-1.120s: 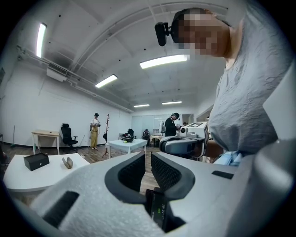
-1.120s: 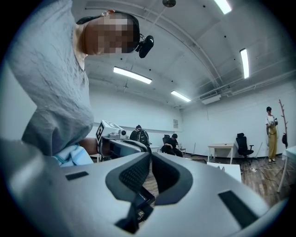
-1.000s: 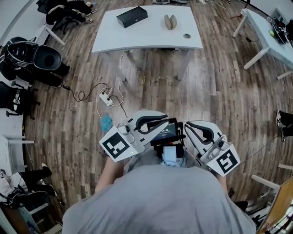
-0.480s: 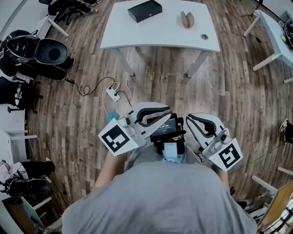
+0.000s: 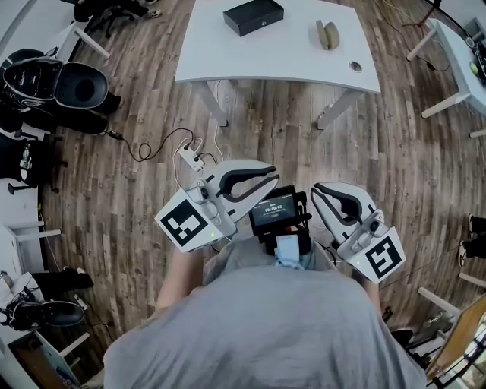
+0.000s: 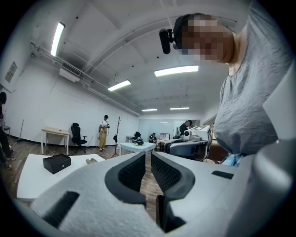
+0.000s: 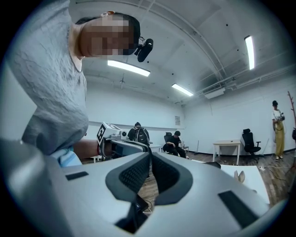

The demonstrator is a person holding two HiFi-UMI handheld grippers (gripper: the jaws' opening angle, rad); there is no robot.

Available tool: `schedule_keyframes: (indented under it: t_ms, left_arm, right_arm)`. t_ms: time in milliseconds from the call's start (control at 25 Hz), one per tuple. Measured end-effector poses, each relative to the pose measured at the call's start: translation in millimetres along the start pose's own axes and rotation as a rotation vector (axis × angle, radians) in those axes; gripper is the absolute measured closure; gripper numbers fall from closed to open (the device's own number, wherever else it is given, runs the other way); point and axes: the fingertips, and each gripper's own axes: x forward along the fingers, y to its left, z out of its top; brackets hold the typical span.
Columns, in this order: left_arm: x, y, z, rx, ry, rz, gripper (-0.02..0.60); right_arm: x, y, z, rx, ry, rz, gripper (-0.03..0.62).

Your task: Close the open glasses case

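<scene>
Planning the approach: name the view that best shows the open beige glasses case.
Head view: the open beige glasses case lies whole on the white table, seen from above. Both gripper views show it small, low and side-on.

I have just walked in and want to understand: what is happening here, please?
A person stands away from the white table, with the left gripper and right gripper near the chest. Both have jaws together and hold nothing. The open glasses case lies on the table, untouched, apart from a black box.
</scene>
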Motion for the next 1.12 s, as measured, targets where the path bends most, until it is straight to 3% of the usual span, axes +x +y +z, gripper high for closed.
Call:
schedule_keyframes:
  t_ms: [640,920,1120]
  left_arm:
    - [-4,2,-27,0.03,-0.053,-0.046,0.545]
    - [35,28,-20,0.052,-0.051,-0.058,0.545]
    - [70,55,-21,0.023,-0.058,-0.034,0.545]
  right_arm:
    - [-11,-2,-20,-0.051,0.034,-0.066,0.56]
    - [-11,-48,-24,-0.062,0.043,-0.061,0.56]
    - [-5,-98,-29,-0.07,0.024,-0.037,0.56]
